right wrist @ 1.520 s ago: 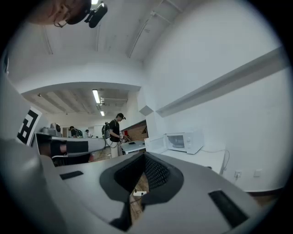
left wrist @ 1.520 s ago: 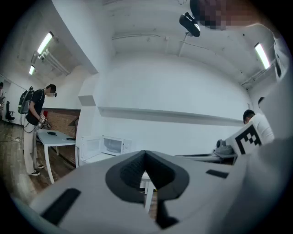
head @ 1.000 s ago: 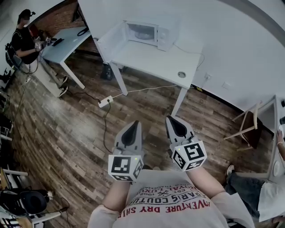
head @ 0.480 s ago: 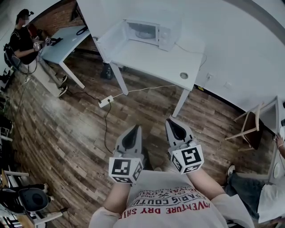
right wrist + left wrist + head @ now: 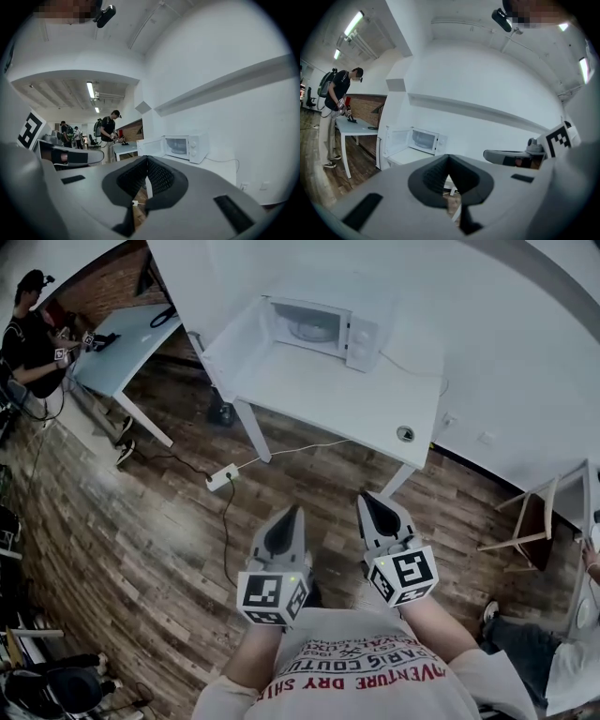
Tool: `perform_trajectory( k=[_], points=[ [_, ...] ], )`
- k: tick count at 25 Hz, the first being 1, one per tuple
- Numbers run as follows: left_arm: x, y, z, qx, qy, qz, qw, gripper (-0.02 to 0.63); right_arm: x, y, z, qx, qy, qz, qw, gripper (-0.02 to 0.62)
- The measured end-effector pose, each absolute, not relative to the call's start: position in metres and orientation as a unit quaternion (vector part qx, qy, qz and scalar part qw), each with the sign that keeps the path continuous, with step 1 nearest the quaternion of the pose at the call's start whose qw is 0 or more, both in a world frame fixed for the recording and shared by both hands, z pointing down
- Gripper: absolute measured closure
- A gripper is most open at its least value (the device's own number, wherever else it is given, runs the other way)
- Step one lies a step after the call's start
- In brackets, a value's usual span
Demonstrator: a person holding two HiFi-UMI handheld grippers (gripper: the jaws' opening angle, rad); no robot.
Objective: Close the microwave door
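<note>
A white microwave (image 5: 326,327) stands at the back of a white table (image 5: 319,390), its door (image 5: 234,331) swung wide open to the left. It shows in the left gripper view as a small microwave (image 5: 424,139) with the open door (image 5: 397,140), and in the right gripper view as a microwave (image 5: 185,146) with its door (image 5: 150,147). My left gripper (image 5: 292,516) and right gripper (image 5: 368,501) are held side by side over the wood floor, well short of the table. Both are shut with nothing between them.
A power strip (image 5: 222,477) with cables lies on the floor before the table. A small round object (image 5: 405,434) sits at the table's right corner. A person (image 5: 33,329) stands at a light blue table (image 5: 127,334) far left. A wooden chair (image 5: 525,521) is at the right.
The table and microwave have drawn nearer and shifted lower right in the head view. Both grippers keep their pose side by side, shut.
</note>
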State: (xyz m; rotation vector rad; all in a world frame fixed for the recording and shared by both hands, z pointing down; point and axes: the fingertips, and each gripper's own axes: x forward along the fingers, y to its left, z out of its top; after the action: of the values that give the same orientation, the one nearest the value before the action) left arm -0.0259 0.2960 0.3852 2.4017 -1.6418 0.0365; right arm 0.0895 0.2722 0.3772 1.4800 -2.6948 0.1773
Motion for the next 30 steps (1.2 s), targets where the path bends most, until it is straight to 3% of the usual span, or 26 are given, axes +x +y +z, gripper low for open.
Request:
perform_trajectory(
  k=[12, 30],
  points=[
    [-0.100, 0.147, 0.379, 0.843, -0.527, 0.030, 0.106, 0.606, 0.021, 0.119, 0.377, 0.522, -0.848, 0.083, 0.040, 0.584],
    [-0.088, -0.007, 0.387, 0.826, -0.552, 0.033, 0.110, 0.606, 0.021, -0.031, 0.394, 0.485, -0.867, 0.102, 0.058, 0.584]
  ],
)
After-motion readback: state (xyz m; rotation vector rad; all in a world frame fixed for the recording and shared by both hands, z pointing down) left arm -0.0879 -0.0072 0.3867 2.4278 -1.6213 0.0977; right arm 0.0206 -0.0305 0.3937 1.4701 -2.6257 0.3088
